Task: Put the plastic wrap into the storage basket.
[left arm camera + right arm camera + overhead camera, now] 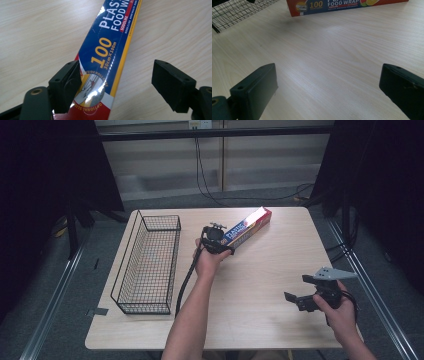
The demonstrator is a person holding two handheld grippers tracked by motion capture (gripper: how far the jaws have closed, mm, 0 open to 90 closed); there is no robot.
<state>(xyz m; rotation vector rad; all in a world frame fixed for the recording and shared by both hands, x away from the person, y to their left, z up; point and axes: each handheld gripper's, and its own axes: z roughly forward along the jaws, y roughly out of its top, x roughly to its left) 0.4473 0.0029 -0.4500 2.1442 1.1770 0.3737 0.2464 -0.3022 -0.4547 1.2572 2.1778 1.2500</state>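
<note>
A long blue, red and yellow box of plastic food wrap lies on the wooden table, slanting from the middle toward the far right. My left gripper hovers over the box's near end. In the left gripper view it is open, one jaw beside the box and the other well clear on bare wood. My right gripper is held at the table's near right, open, with nothing between its jaws; the box lies far ahead of it.
A black wire basket stands on the left side of the table; a corner of the basket shows in the right gripper view. Cables run across the floor beyond the table's far edge. Bare wood lies between the two grippers.
</note>
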